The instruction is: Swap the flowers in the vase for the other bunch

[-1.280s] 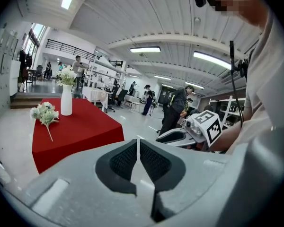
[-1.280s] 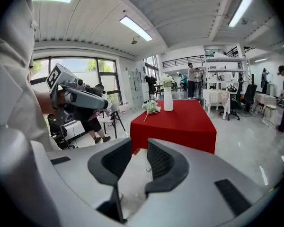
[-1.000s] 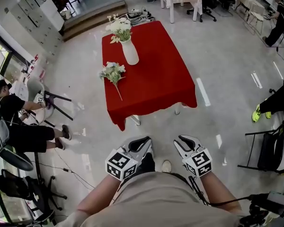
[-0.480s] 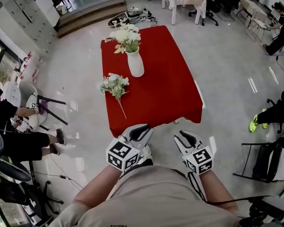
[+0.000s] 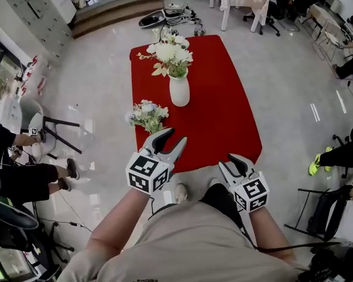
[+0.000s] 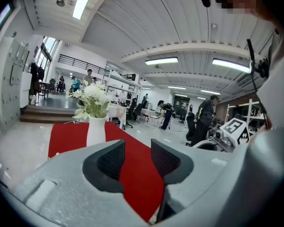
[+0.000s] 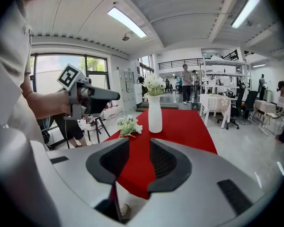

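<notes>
Red-clothed desk (image 5: 223, 119) had the white ceramic vase (image 5: 179, 91) of pale flowers (image 5: 170, 53) mid-desk, with the spare white bunch (image 5: 147, 114) lying at its left edge. Left gripper (image 5: 172, 137) and right gripper (image 5: 232, 164) jaws had just been opening with nothing between them, probably prepping to grab.

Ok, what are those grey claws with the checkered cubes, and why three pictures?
They are hand-held tools, not a robot. A person holds a left gripper and a right gripper, each with two jaws. One picture comes from a camera on the person's head, looking down; the other two from cameras riding on each gripper. On the red table stands a white vase with flowers, and another bunch lies beside it. Both pairs of jaws have just been opening and hold nothing.
</notes>
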The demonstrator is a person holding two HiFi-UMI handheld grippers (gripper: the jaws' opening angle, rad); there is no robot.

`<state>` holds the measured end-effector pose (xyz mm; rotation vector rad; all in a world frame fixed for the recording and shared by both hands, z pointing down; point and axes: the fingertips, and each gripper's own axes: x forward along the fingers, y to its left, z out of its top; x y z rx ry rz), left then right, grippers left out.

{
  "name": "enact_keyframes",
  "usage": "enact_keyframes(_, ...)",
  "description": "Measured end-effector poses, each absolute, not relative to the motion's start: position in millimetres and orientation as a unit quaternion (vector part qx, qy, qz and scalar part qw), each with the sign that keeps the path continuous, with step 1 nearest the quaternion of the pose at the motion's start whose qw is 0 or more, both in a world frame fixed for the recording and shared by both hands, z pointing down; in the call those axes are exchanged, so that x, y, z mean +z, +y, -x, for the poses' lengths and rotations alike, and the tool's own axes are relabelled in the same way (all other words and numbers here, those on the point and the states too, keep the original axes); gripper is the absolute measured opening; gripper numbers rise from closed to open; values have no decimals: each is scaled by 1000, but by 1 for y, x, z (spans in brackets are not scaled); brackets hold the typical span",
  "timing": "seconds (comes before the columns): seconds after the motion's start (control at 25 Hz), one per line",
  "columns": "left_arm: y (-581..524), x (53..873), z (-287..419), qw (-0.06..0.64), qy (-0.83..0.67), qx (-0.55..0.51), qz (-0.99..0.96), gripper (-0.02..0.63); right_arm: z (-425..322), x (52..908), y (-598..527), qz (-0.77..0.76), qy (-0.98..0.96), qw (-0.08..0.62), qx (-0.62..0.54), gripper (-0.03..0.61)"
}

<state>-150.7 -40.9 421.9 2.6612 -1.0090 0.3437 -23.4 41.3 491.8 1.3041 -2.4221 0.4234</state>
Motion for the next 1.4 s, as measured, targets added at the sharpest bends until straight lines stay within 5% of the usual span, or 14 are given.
enact_keyframes(0.72, -259, 403, 140, 116, -598, 118, -784, 365, -51, 487, -91, -365, -901, 184, 142, 141)
enact_keyframes(1.4, -319, 433, 140, 127, -679, 147, -708, 377, -98, 509, -123, -313, -917, 189, 159, 141)
